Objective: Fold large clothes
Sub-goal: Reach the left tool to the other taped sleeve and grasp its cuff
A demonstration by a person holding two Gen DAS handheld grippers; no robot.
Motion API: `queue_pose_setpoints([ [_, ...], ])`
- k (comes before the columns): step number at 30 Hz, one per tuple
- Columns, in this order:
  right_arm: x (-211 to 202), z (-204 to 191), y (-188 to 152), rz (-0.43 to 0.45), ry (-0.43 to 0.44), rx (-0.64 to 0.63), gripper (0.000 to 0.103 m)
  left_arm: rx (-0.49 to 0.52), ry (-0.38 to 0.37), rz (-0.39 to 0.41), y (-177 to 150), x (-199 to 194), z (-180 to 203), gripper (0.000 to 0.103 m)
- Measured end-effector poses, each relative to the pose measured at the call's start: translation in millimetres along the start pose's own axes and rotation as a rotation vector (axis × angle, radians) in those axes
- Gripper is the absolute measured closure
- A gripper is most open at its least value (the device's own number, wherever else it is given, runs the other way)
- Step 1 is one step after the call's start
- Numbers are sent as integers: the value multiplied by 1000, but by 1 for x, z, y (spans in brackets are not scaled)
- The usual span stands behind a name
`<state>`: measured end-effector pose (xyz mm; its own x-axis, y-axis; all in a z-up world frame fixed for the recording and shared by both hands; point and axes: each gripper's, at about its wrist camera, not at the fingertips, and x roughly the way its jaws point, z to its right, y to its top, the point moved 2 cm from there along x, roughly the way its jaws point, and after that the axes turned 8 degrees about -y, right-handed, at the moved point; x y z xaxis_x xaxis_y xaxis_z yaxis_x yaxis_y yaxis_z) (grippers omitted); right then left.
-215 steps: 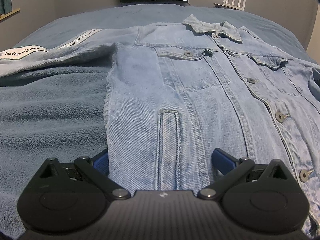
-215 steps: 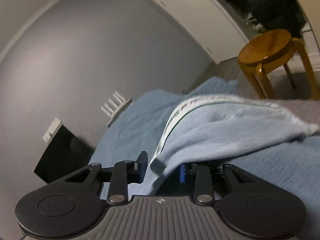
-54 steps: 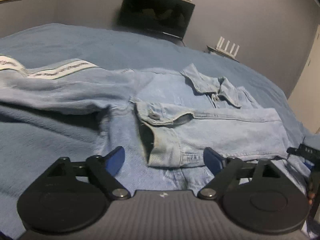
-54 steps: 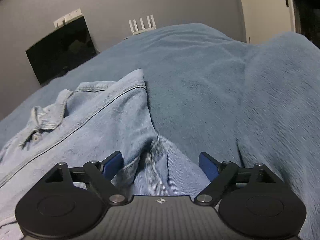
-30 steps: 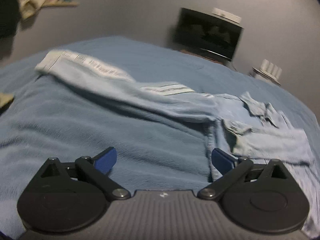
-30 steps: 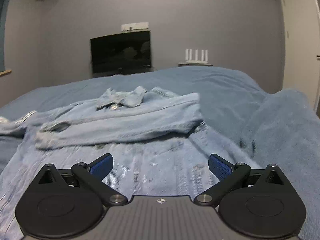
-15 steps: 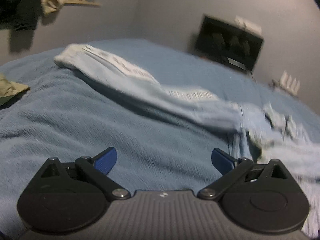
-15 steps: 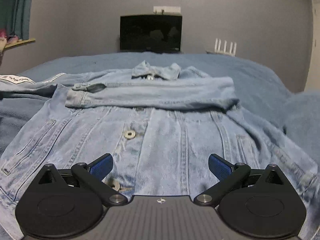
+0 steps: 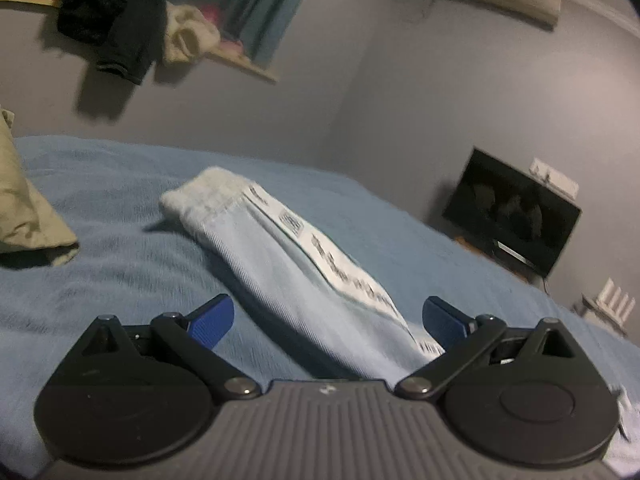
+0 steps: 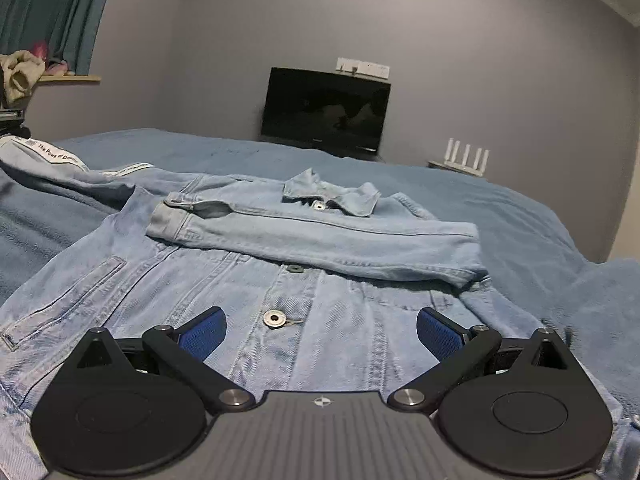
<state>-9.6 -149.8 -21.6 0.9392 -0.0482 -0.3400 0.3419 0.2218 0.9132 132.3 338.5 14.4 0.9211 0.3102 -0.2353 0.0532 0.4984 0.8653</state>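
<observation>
A light blue denim jacket [image 10: 304,320] lies front up on the blue blanket [image 10: 540,232]. One sleeve [image 10: 320,236] is folded across its chest below the collar. The other sleeve [image 9: 288,276], with a white printed stripe, stretches out over the blanket; it also shows at the far left in the right wrist view [image 10: 52,160]. My left gripper [image 9: 328,320] is open with this sleeve lying between its jaws. My right gripper [image 10: 320,330] is open and empty, just above the jacket's lower front.
A beige cloth [image 9: 28,216] lies on the blanket at the left. A dark TV [image 10: 326,110] and a white router [image 10: 466,158] stand by the far wall. Clothes [image 9: 116,28] hang from a shelf on the left wall.
My left gripper has swung left along the outstretched sleeve toward its cuff. My right gripper has drawn back, so more of the jacket's front shows. Both stay open.
</observation>
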Motion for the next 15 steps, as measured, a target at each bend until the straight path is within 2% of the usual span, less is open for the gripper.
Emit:
queue_pose_setpoints([
  [4, 7, 1, 2, -24, 17, 32, 1, -72, 45, 23, 7, 26, -26, 2],
  [7, 12, 2, 2, -41, 26, 59, 1, -114, 24, 93, 13, 36, -39, 2],
  [11, 18, 6, 6, -47, 52, 98, 1, -149, -16, 120, 24, 53, -52, 2],
  [15, 22, 11, 16, -6, 90, 119, 1, -192, -28, 151, 33, 64, -67, 2],
])
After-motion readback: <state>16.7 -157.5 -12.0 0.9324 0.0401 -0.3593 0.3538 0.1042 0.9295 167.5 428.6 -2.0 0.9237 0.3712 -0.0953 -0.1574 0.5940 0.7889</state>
